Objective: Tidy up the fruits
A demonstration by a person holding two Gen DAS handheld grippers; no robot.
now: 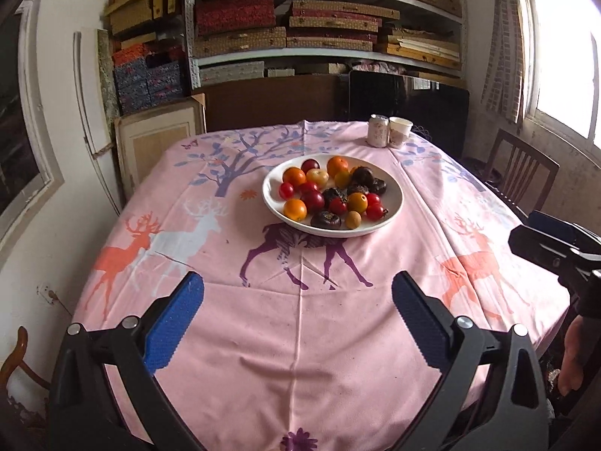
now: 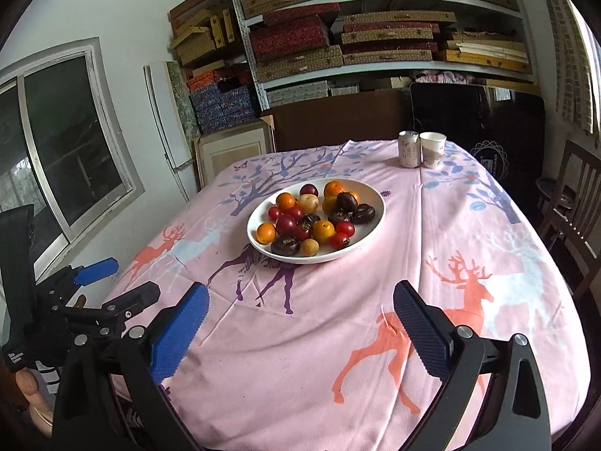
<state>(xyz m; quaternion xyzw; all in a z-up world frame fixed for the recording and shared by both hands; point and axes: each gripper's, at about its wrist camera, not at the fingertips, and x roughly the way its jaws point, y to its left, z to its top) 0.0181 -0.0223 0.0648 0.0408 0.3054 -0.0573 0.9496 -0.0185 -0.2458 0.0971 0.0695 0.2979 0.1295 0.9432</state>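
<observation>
A white plate (image 1: 390, 192) sits mid-table, heaped with mixed fruit: small oranges (image 1: 294, 209), red cherry tomatoes (image 1: 376, 211) and dark round fruits (image 1: 325, 220). The plate also shows in the right wrist view (image 2: 372, 203), with oranges (image 2: 266, 233) and dark fruits (image 2: 285, 245). My left gripper (image 1: 298, 289) is open and empty, low over the near part of the table. My right gripper (image 2: 300, 297) is open and empty, also short of the plate. The left gripper also shows at the lower left of the right wrist view (image 2: 124, 282).
A pink deer-print tablecloth (image 1: 300, 330) covers the table. A drink can (image 1: 378, 130) and a paper cup (image 1: 399, 132) stand at the far right edge. Wooden chairs (image 1: 520, 173) stand to the right. Shelves of boxes (image 1: 326, 18) fill the back wall.
</observation>
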